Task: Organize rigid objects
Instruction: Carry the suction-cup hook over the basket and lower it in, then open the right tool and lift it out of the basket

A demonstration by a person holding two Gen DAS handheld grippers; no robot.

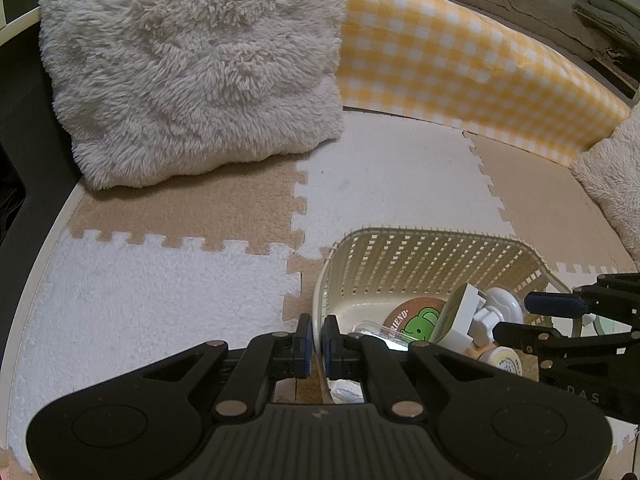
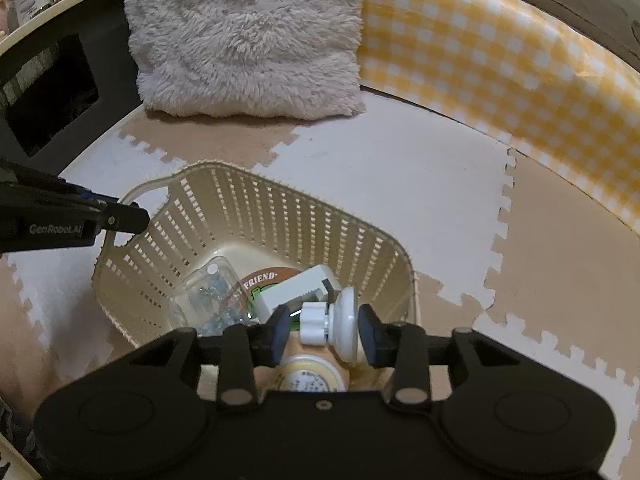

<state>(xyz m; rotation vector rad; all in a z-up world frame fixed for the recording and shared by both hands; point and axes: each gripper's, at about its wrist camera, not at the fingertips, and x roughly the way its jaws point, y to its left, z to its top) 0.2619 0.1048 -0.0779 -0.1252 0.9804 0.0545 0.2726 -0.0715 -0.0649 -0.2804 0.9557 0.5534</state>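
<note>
basket (image 2: pixel 256 216) sits on the puzzle mat (image 2: pixel 400 184), cream plastic with slotted walls and a cut-out handle at its left end. your own grippers hide its near rim in both views, so you cannot see how far its floor runs toward you.

your left gripper (image 1: pixel 316 340) is pinched narrow on the basket's wall, one pad outside and one inside; from the right wrist view only its black tip shows, at the handle.

your right gripper (image 2: pixel 324 330) has its jaws part open over the basket's near end. a white clamp (image 2: pixel 320 304) with a round disc and a ribbed knob lies between the pads, and neither pad presses on it. whether the right pad brushes the disc is hard to say.

inside the basket, a round coaster (image 1: pixel 416 320) with a green figure and the word "friend" lies mostly under the clamp, so the rest of its print is cut off. a clear packet (image 2: pixel 208 292) of small bluish bits lies at the left; what they are, you cannot make out. a pale round lid (image 2: pixel 308 376) with fine print shows just behind your right gripper's body, half hidden, print too small to read.

a shaggy pillow (image 2: pixel 248 36) leans at the back, next to a yellow checked pad (image 2: pixel 500 64). the far corners of both views are dark and blurred.
</note>
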